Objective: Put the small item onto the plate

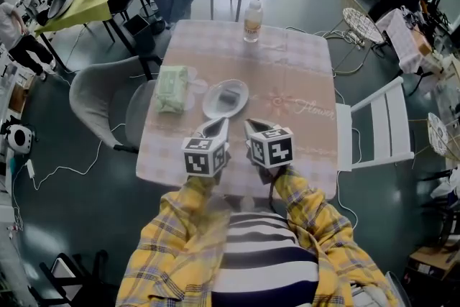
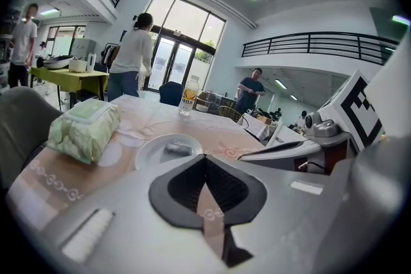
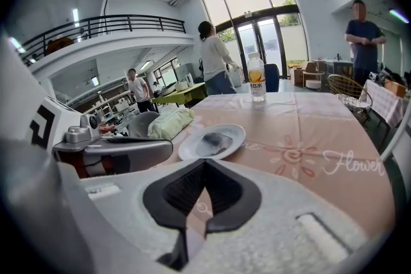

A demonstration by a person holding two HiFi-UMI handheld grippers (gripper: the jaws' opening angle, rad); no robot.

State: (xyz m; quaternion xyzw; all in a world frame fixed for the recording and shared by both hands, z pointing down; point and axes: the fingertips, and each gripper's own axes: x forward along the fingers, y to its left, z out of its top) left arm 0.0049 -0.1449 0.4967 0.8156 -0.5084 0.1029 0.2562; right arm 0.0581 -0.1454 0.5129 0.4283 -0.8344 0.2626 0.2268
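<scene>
**Patterned surface, small item lying in the plate**

Patterned cloth covers the surface. A green wipes pack sits toward its left edge, and just right of it is the plate with the small item lying in its middle, so the task looks done. A bottle stands at the far edge, well clear. Both tools hang over the near edge, short of the plate, likely parked. The left hand-held gripper has its jaws together on nothing. The right hand-held gripper is likewise closed and empty, touching neither plate nor item.
</scene>
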